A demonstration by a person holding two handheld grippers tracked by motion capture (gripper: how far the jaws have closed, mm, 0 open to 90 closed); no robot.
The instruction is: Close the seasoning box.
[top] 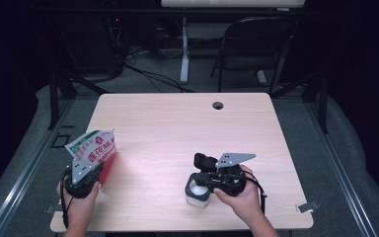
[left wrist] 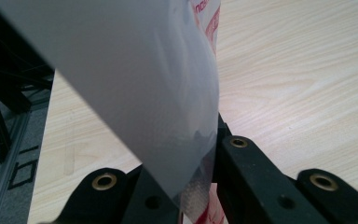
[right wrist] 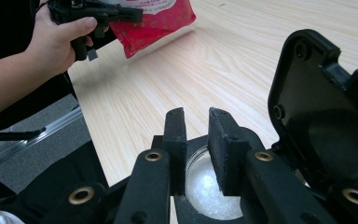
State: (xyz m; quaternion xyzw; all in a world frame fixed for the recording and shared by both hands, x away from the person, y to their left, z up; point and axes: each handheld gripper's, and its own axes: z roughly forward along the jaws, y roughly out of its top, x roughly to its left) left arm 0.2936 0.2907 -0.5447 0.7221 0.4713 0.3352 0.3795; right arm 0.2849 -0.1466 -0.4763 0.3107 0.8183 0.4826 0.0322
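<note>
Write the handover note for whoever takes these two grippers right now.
Left gripper: shut on the bag, held up at the table's left front edge.
Right gripper: jaws nearly closed over the open container at front centre; grip cannot be told.
Done: the lid is flipped up, white grains lie inside.
Left: presumably bring the bag across and pour.

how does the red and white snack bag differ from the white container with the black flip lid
The red and white printed plastic snack bag is a soft, flat pouch held up off the table by the left tool. The white container with the black flip lid is rigid, stands on the table and is open, with white grains showing inside.
</note>
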